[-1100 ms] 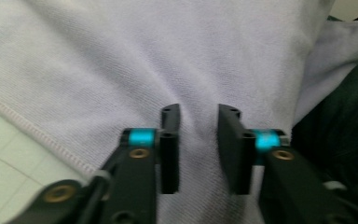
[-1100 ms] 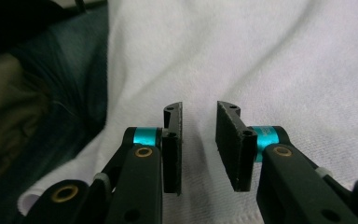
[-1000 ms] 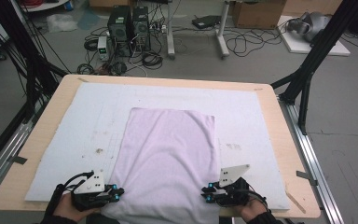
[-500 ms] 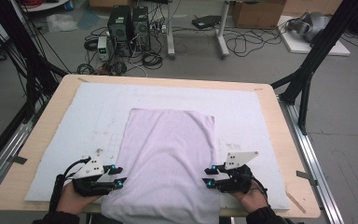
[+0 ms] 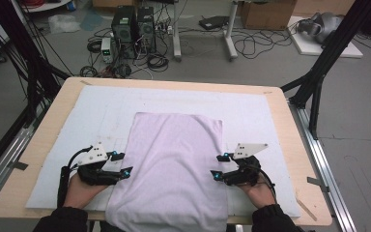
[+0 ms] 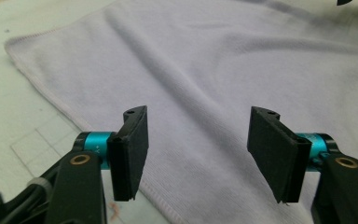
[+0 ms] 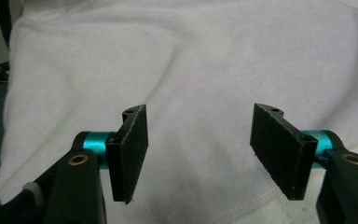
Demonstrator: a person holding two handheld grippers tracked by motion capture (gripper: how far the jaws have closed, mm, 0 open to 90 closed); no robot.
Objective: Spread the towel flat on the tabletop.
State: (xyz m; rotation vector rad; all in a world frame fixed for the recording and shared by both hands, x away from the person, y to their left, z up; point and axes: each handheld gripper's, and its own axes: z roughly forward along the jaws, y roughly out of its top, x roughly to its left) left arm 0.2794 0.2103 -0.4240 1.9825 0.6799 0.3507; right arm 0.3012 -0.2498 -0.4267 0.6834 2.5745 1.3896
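A pale lilac towel (image 5: 174, 164) lies flat on the white mat (image 5: 67, 145), its near end hanging over the table's front edge. My left gripper (image 5: 121, 163) stands open at the towel's left edge, jaws pointing toward the cloth. In the left gripper view the towel (image 6: 205, 74) and its hem lie under the open left gripper (image 6: 200, 140). My right gripper (image 5: 217, 166) stands open at the towel's right edge. In the right gripper view the towel (image 7: 191, 60) spreads beneath the open right gripper (image 7: 200, 140). Nothing is held between either pair of jaws.
The wooden table (image 5: 290, 145) carries the white mat. Black frame posts (image 5: 319, 72) stand at the right and left sides. Computer towers (image 5: 133, 24) and cables lie on the floor beyond the far edge.
Both grippers have moved away from the table's front edge, forward along the towel's two sides. The towel lies as before.
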